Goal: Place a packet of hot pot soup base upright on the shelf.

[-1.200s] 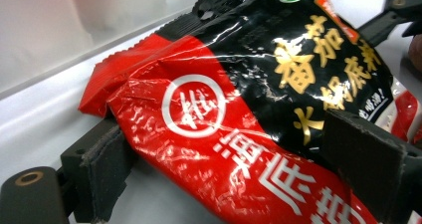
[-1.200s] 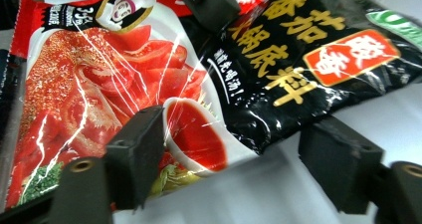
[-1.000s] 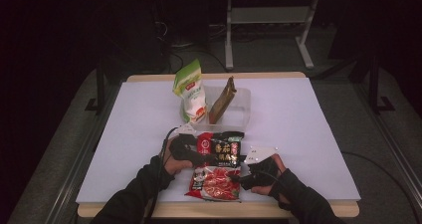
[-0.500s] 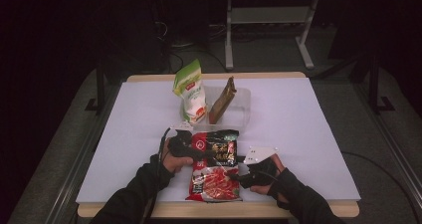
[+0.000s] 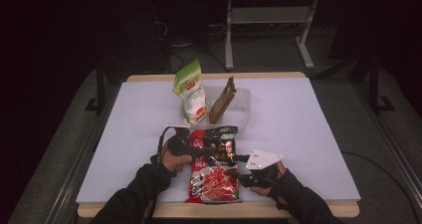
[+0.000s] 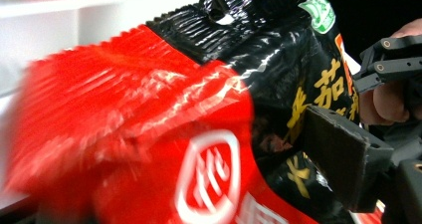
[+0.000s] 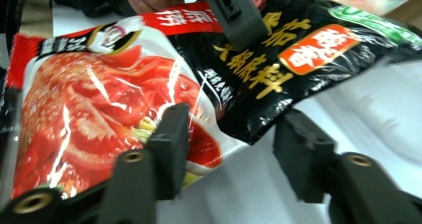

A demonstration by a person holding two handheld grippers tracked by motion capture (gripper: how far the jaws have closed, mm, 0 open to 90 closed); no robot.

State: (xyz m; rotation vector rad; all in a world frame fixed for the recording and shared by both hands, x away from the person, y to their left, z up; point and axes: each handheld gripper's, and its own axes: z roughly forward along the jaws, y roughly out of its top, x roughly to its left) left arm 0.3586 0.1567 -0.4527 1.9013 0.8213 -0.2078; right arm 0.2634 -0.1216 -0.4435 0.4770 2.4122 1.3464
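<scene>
The left claw (image 5: 201,151) clamps the upper part of a glossy red-and-black plastic seasoning packet with yellow lettering (image 5: 215,145), its jaws pressed on either face of the packet; in the left gripper view the packet (image 6: 199,134) sits crumpled against one dark jaw and the picture is partly blurred. This packet lies near the front middle of the white bench (image 5: 308,124), overlapping the top edge of a second flat plastic packet printed with red tomatoes (image 5: 215,183), which lies just in front of it, close to the bench's near edge.

The right claw (image 5: 238,174) stands with its jaws wide apart at the right edge of the tomato packet (image 7: 89,109); in the right gripper view one jaw lies over the packet's corner and the other over bare bench, gripping nothing.

Farther back, a clear plastic tub (image 5: 244,107) holds a white-and-green standing pouch (image 5: 190,92) and a brown flat packet (image 5: 222,100), both propped upright.
</scene>
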